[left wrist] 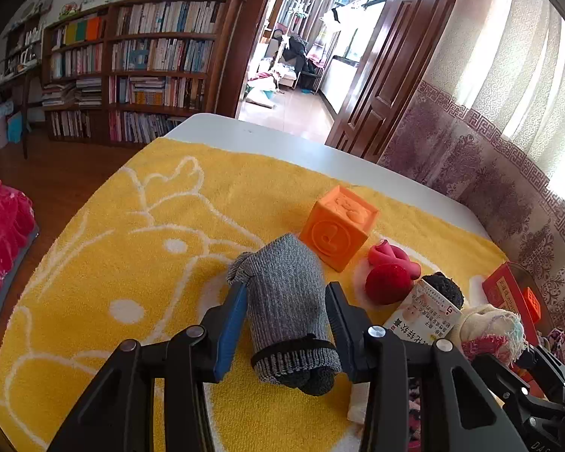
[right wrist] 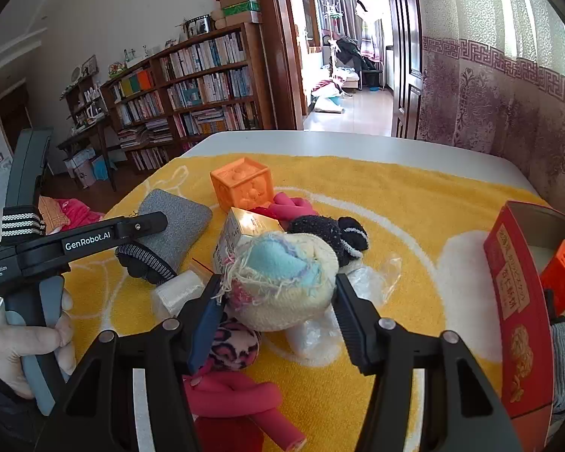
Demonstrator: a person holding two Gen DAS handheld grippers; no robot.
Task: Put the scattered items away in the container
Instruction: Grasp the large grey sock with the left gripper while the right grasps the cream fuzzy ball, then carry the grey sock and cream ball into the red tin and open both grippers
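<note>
Nearest the lens in the left wrist view, the left hand-held gripper is clamped on a rolled grey sock, jaws narrow and pressing its sides mid-length, likely so the roll lifts without unfurling. At 3 o'clock from it sit a small white carton and a cream knit bundle. In the right wrist view the right hand-held gripper straddles that cream bundle, jaws about half wide; pad contact unclear, cannot tell if gripped. Pink foam roller lies at 6 o'clock, black sock ball at 12. Farther off, orange cube stands on the yellow towel covering the tabletop. Red container waits at 3 o'clock, already holding an orange block.
</note>
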